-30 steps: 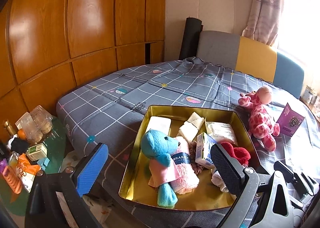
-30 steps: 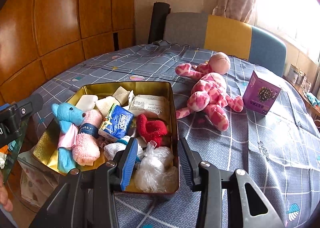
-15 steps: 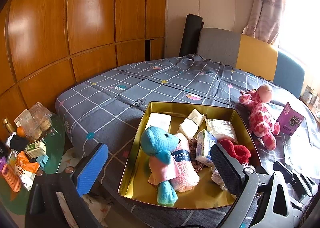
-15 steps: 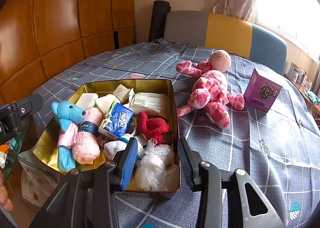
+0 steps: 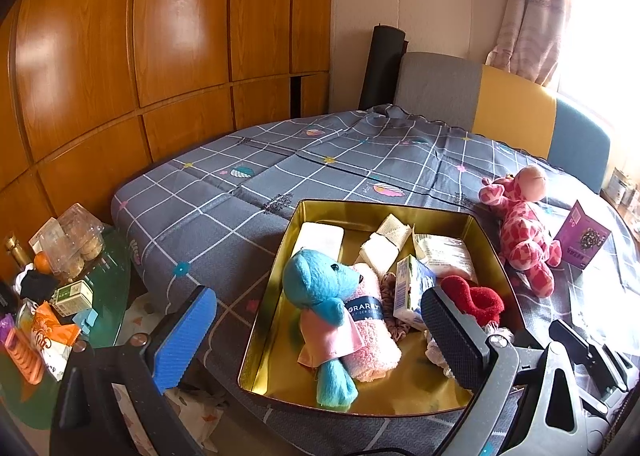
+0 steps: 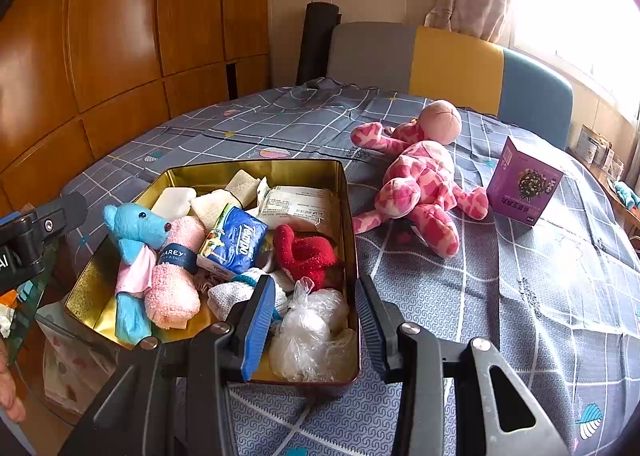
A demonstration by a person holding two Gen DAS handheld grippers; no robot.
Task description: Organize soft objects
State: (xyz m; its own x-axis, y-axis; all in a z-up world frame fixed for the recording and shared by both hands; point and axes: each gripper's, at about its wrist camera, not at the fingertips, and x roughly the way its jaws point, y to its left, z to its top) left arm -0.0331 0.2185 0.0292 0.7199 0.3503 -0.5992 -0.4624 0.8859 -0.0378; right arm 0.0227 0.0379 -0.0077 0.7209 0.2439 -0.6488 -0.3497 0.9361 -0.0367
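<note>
soft toys in gold tin [image 6: 347,215], pink giraffe [image 6: 420,179] beside

Only the framing shifts, and barely. In the left wrist view the gold tin [image 5: 380,207] sits a touch higher in the picture than a second ago, and the pink toy giraffe [image 5: 524,240] to the right of the tin rises with it. In the right wrist view the tin and the giraffe beside it creep up by a hair too. The drift falls in the first half of that second.
</note>
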